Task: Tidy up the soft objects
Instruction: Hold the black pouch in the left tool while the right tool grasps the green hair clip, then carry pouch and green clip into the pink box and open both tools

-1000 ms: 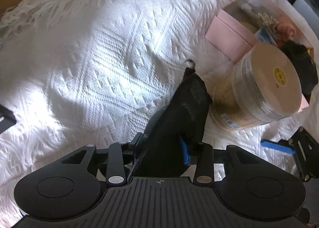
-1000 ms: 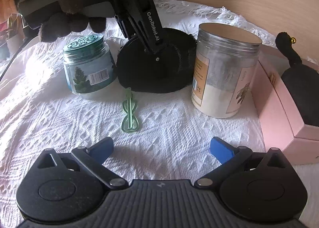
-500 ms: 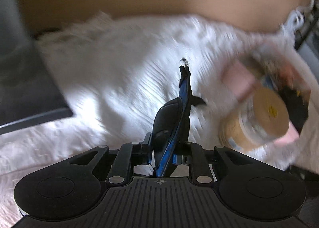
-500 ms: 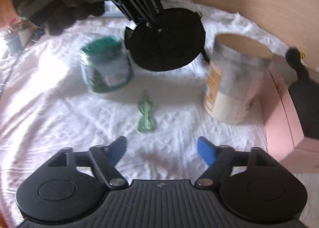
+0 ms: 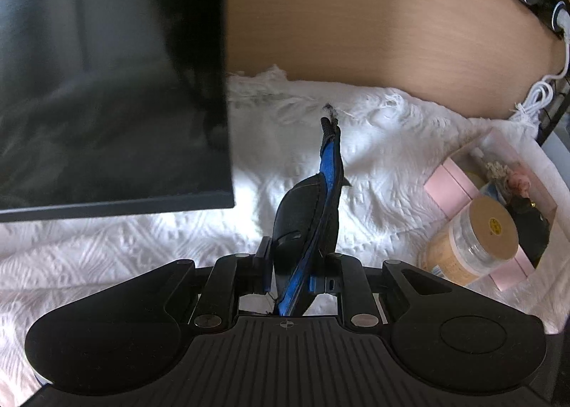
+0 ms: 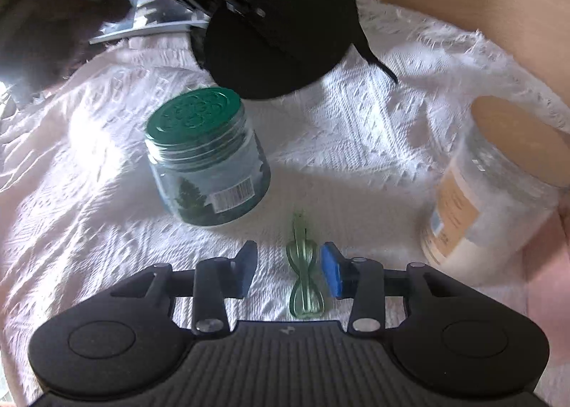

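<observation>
Here, line by line:
Left gripper: pressed tight on a black padded pouch with blue lining, which it holds clear above the cloth; the right wrist view shows the pouch as a dark round shape over the jar.
Right gripper: jaws closing, the green hair clip lying between the pads, not yet pinched.
Green-lidded glass jar: upright, just beyond the clip.
Tan-lidded canister: right, beside a pink box.
White knitted cloth: covers the surface.
</observation>
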